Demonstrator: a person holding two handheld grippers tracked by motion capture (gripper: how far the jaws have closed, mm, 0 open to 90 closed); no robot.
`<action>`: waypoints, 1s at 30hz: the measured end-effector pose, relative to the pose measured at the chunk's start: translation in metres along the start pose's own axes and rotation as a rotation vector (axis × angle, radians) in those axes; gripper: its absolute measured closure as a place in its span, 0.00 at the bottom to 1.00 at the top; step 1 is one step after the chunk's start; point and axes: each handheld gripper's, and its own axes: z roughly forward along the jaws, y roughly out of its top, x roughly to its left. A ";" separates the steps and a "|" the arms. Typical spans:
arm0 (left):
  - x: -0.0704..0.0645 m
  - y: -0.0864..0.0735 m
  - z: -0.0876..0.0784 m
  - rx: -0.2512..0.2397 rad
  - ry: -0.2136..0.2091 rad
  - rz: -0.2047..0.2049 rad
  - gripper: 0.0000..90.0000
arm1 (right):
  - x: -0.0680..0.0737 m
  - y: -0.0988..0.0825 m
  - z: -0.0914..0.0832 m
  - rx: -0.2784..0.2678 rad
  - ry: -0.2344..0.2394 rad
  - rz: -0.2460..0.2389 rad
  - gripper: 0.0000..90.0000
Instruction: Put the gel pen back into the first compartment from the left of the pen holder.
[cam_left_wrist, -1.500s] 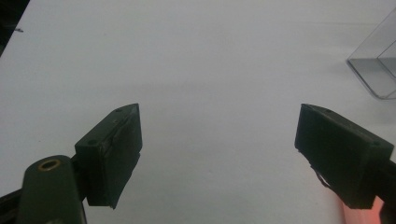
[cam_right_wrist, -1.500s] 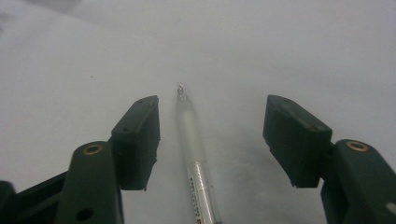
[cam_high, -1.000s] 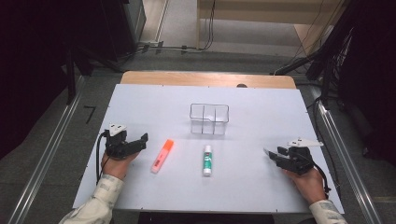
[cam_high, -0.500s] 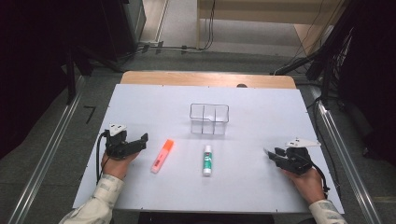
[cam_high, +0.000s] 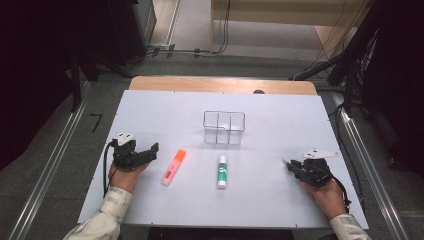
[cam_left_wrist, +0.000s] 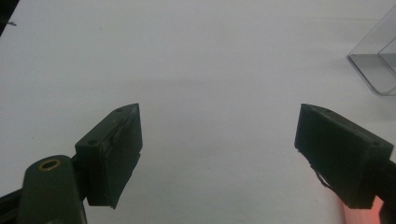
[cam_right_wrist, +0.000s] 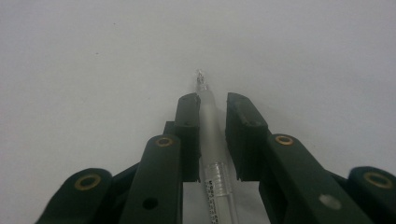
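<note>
My right gripper (cam_high: 294, 168) rests on the white table (cam_high: 280, 115) at the front right. A thin clear pen (cam_right_wrist: 208, 122) lies lengthwise between its jaws, tip pointing away. The jaws have just been closing on it; the left pad looks to be against the pen, and a narrow gap remains at the right pad. My left gripper (cam_high: 150, 150) sits at the front left, open wide with nothing between its fingers (cam_left_wrist: 116, 154). An orange highlighter (cam_high: 173, 166) lies just right of it, and a green-and-white glue stick (cam_high: 222, 171) lies at the centre front.
A clear plastic organiser (cam_high: 224, 127) with three compartments stands behind the glue stick, and its corner (cam_left_wrist: 378, 65) shows in the left gripper view. The table's wooden far edge (cam_high: 222, 84) lies beyond. Dark racks and cables flank the table.
The right gripper's jaws have narrowed around the clear pen. Both hands stay where they were, and the highlighter, glue stick and organiser have not moved.
</note>
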 end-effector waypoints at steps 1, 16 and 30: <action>0.000 0.000 0.000 0.000 0.000 0.000 0.17 | 0.000 0.000 0.000 0.002 -0.003 0.000 0.84; 0.001 0.000 -0.001 -0.002 0.002 -0.002 0.17 | -0.001 0.003 -0.003 -0.015 -0.003 0.023 0.87; 0.000 0.000 0.000 -0.002 0.000 0.000 0.17 | 0.000 0.009 -0.008 -0.050 0.012 0.024 0.88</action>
